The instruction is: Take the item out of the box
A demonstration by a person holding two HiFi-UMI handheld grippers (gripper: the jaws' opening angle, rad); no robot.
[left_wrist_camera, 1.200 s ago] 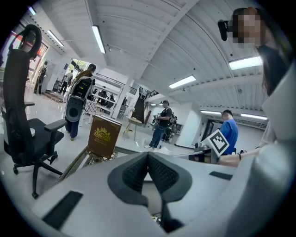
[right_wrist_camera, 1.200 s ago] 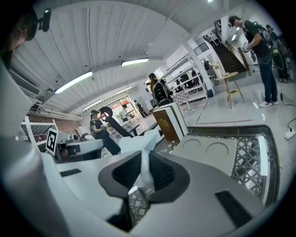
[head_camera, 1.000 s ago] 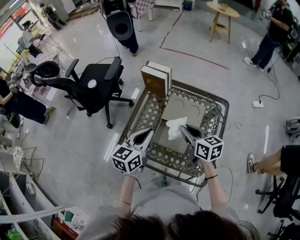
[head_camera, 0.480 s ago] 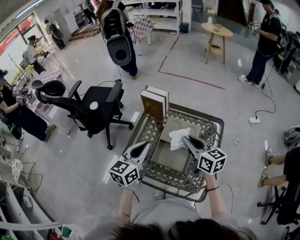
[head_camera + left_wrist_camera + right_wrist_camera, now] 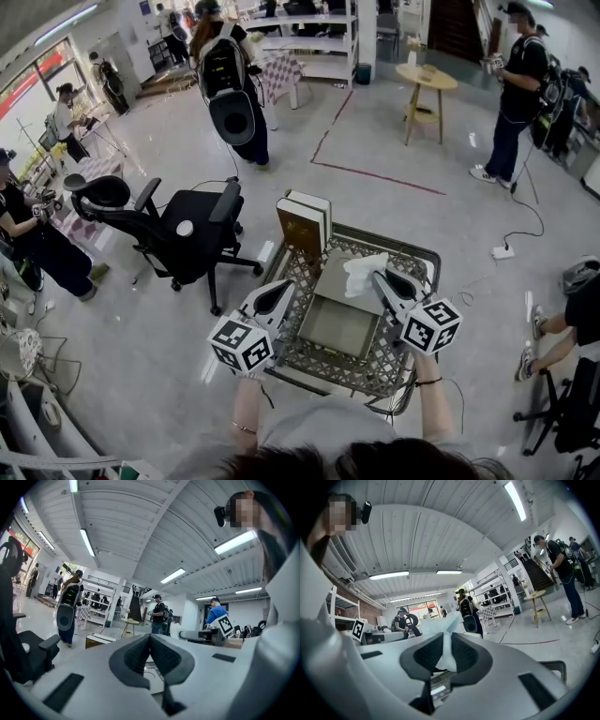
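Right tool (image 5: pixel 382 276): we pinch a white tissue (image 5: pixel 362 272) above the box (image 5: pixel 337 326).
Left tool (image 5: pixel 282 288): we see it pressed together.

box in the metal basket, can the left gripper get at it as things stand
Probably yes. The left gripper hangs over the basket's left rim beside the box, nothing between them; the right gripper, pinching the tissue, is on the far side. The left jaws are shut, so they must open first.
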